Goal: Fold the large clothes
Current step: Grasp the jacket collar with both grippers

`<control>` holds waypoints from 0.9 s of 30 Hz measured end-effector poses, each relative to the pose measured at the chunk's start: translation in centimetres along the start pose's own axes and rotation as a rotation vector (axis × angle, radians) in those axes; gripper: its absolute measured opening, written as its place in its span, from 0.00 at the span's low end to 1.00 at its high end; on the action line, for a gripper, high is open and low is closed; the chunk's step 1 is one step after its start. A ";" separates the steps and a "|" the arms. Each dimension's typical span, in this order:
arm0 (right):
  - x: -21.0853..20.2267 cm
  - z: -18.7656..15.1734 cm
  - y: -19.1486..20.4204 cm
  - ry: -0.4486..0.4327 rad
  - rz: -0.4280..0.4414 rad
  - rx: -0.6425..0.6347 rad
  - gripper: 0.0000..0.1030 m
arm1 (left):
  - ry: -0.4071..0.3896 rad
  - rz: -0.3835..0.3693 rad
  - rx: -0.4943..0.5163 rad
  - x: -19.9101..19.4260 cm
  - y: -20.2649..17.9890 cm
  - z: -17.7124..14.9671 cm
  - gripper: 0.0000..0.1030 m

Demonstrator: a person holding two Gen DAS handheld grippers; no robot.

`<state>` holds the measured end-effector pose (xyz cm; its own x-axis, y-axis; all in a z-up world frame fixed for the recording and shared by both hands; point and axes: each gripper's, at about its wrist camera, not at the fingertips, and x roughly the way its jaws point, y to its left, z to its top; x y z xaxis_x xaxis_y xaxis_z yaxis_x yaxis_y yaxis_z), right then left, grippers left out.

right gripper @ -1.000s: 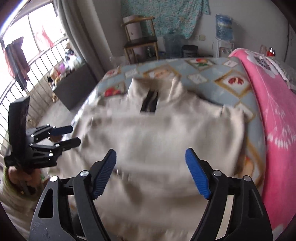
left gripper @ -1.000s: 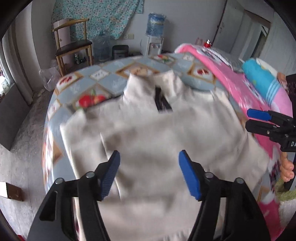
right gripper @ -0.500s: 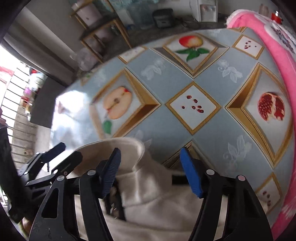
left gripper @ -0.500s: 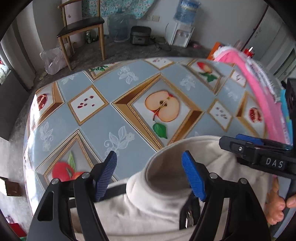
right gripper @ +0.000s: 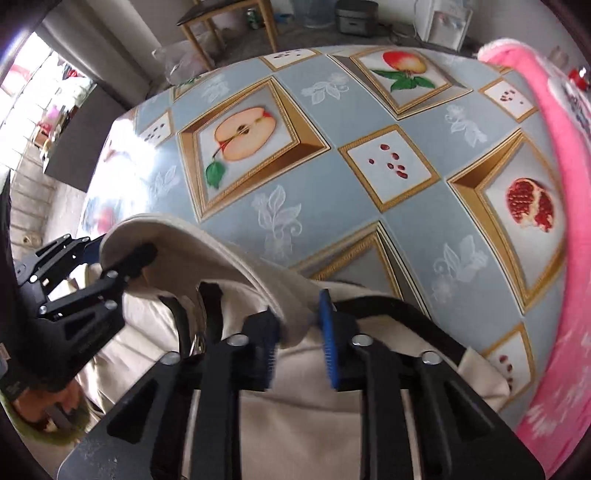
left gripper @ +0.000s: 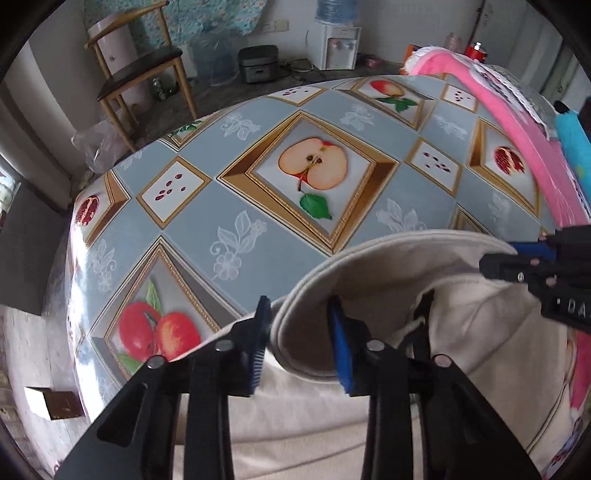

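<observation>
While the cream sweatshirt (left gripper: 388,413) lies spread on the near part of the table, its stand-up collar (left gripper: 373,273) rises in a curved band, and both tools are right at it. The left gripper (left gripper: 299,341) has its blue pads (left gripper: 340,350) standing either side of the collar's left end, one outside the fabric and one inside; the gap looks narrow, but whether the pads actually press the cloth cannot be told. Over on the other side, the right gripper (right gripper: 299,341) straddles the collar's right end in just the same fashion, fabric running between its pads (right gripper: 327,343), and again a firm pinch cannot be confirmed. A dark zipper (left gripper: 424,314) runs down from the collar opening.

Now the surface: a glossy tablecloth (left gripper: 207,206), grey-blue, printed with gold-framed diamonds. A halved apple (left gripper: 313,164) sits just beyond the collar, with red apples (left gripper: 159,334), pomegranate seeds (left gripper: 171,186) and a cut pomegranate (right gripper: 530,205) around it. Strong window glare washes out the cloth's left edge in the right wrist view. Along the right side of the table lies a pink blanket (left gripper: 517,125).

And the room behind: a wooden chair (left gripper: 140,77) with a dark seat, a large water bottle (left gripper: 218,62) on the floor, a dark rice cooker (left gripper: 258,68) and a white water dispenser (left gripper: 334,46) against the wall, with patterned teal fabric (left gripper: 177,18) hanging above. A small cardboard box (left gripper: 55,404) sits on the floor at lower left.
</observation>
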<state>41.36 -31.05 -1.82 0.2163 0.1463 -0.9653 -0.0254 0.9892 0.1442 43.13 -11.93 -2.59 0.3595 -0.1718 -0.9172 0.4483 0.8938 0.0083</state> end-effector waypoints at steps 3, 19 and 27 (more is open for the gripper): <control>-1.0 -1.7 0.3 -0.023 0.002 -0.029 0.11 | -0.039 -0.020 0.032 -1.3 0.0 -1.4 0.19; -3.2 -12.9 3.0 -0.180 -0.060 -0.211 0.24 | -0.232 -0.026 0.311 -5.9 -4.0 -12.8 0.08; -8.6 -11.5 3.7 -0.351 0.170 -0.148 0.30 | -0.237 -0.052 0.309 -5.7 -3.6 -13.7 0.09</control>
<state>28.19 -28.61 4.51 0.5160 0.3218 -0.7938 -0.2241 0.9452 0.2374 28.19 -8.49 -2.84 0.4924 -0.3365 -0.8027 0.6833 0.7208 0.1170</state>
